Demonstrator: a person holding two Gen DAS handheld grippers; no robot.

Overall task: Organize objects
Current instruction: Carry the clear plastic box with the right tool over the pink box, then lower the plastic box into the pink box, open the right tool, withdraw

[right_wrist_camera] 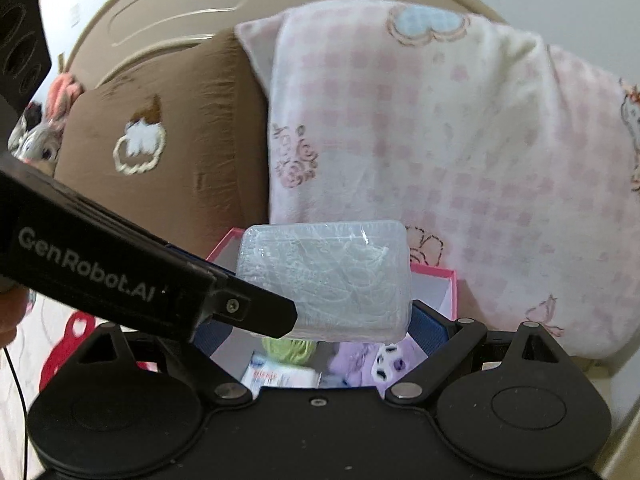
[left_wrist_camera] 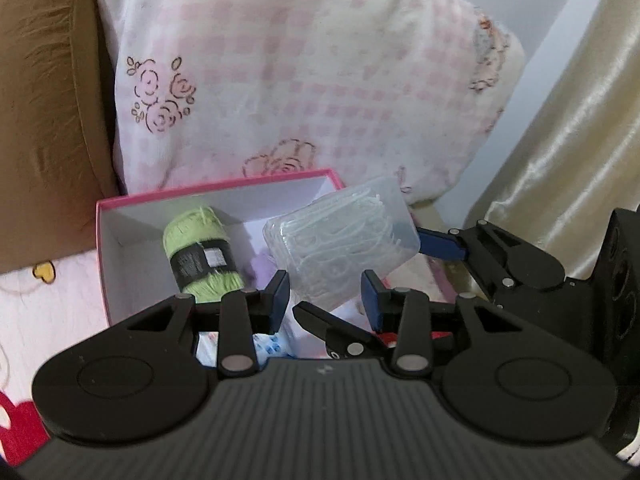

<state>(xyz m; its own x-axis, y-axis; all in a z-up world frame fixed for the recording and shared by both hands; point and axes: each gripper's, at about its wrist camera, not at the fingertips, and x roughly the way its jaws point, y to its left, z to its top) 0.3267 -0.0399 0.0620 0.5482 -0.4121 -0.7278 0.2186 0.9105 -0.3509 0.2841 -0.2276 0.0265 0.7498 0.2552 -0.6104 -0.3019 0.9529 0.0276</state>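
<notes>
Right gripper [right_wrist_camera: 320, 320] angled down, fingers clamping clear plastic case [right_wrist_camera: 326, 278] over pink box [left_wrist_camera: 105, 240], left gripper [left_wrist_camera: 326, 296] fingers narrow, empty

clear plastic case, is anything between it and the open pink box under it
Nothing visible blocks it. The clear plastic case is clamped in the right gripper above the pink box; green yarn lies at the box's left, clear of the case.

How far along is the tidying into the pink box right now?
Done: green yarn and a purple item already lie in the pink box. In hand: the right gripper holds a clear plastic case over the box; the left gripper holds nothing. Left: setting the case inside.
</notes>
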